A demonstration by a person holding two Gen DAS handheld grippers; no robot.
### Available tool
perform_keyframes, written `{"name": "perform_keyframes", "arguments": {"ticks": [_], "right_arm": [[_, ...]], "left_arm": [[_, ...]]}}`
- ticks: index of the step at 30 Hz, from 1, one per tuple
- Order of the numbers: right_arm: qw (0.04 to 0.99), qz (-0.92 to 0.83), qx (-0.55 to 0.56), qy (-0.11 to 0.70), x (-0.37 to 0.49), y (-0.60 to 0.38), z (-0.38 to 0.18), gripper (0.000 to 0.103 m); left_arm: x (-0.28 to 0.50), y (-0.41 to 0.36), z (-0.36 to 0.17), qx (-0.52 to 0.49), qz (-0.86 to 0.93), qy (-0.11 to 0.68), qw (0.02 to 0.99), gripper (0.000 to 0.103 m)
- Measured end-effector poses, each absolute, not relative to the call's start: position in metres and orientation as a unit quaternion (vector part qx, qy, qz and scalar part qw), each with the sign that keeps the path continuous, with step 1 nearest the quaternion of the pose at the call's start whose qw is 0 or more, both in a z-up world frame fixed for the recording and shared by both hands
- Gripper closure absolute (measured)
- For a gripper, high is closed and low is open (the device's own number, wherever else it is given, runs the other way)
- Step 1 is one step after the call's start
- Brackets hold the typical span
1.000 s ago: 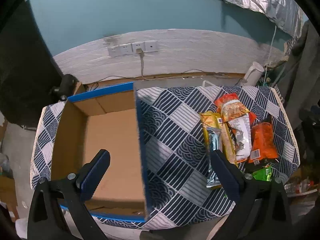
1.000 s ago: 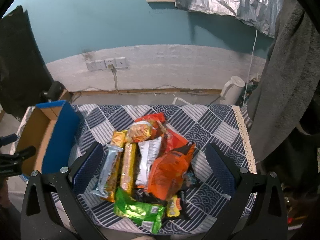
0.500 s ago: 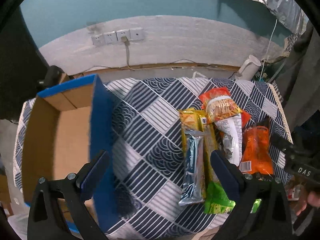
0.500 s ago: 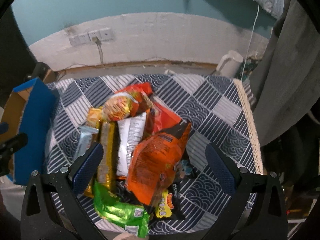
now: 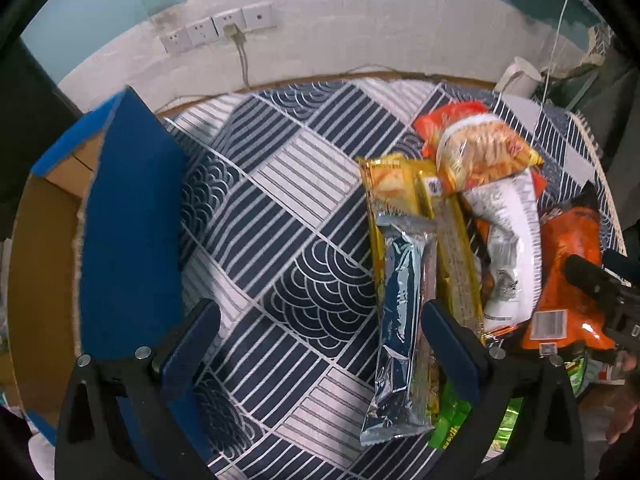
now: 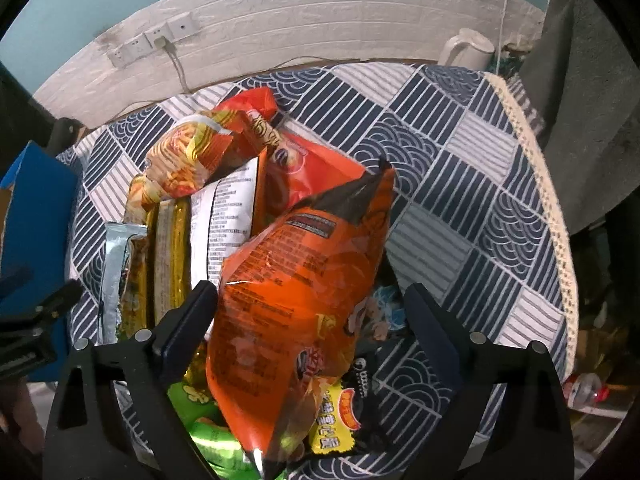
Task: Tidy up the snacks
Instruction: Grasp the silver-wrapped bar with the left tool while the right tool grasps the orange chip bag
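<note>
**Two grippers over a snack pile**

Blue-and-white patterned cloth covers the table, w/ a white brick wall strip and wall sockets behind. Left gripper hangs above the cloth, fingers wide, nothing between the tips but bare fabric; a silver-blue bar wrapper lies just inside its right finger, and the blue-edged cardboard box stands beyond its left finger. Right gripper is over the snack pile, jaws closing but not yet pressing: the big orange chip bag sits between the fingers, close to the left one, apart from the right. Beyond the tips: noodle pack, white-backed packet, gold bars. Green packet lies near the finger bases. White kettle stands at the table's far edge.
</note>
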State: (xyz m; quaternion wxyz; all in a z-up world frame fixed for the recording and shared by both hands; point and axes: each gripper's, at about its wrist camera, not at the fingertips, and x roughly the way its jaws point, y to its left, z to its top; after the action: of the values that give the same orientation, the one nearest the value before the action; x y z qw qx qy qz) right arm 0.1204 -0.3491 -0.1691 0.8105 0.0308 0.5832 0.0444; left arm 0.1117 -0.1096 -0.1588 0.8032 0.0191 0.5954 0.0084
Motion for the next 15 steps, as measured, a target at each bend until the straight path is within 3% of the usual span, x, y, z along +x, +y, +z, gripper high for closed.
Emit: {"name": "perform_keyframes", "arguments": {"ticks": [10, 13, 15], "right_arm": [[0.802, 0.057, 0.009, 0.594, 0.125, -0.332, -0.186, 0.018], [0.803, 0.056, 0.009, 0.593, 0.125, -0.334, -0.188, 0.022], [0.806, 0.053, 0.015, 0.589, 0.125, -0.337, -0.185, 0.027]], "left_arm": [[0.119, -0.133, -0.184, 0.031, -0.027, 0.618, 0.785, 0.002], [0.119, -0.138, -0.188, 0.039, -0.034, 0.624, 0.780, 0.030], [0.119, -0.138, -0.190, 0.033, -0.045, 0.632, 0.773, 0.058]]}}
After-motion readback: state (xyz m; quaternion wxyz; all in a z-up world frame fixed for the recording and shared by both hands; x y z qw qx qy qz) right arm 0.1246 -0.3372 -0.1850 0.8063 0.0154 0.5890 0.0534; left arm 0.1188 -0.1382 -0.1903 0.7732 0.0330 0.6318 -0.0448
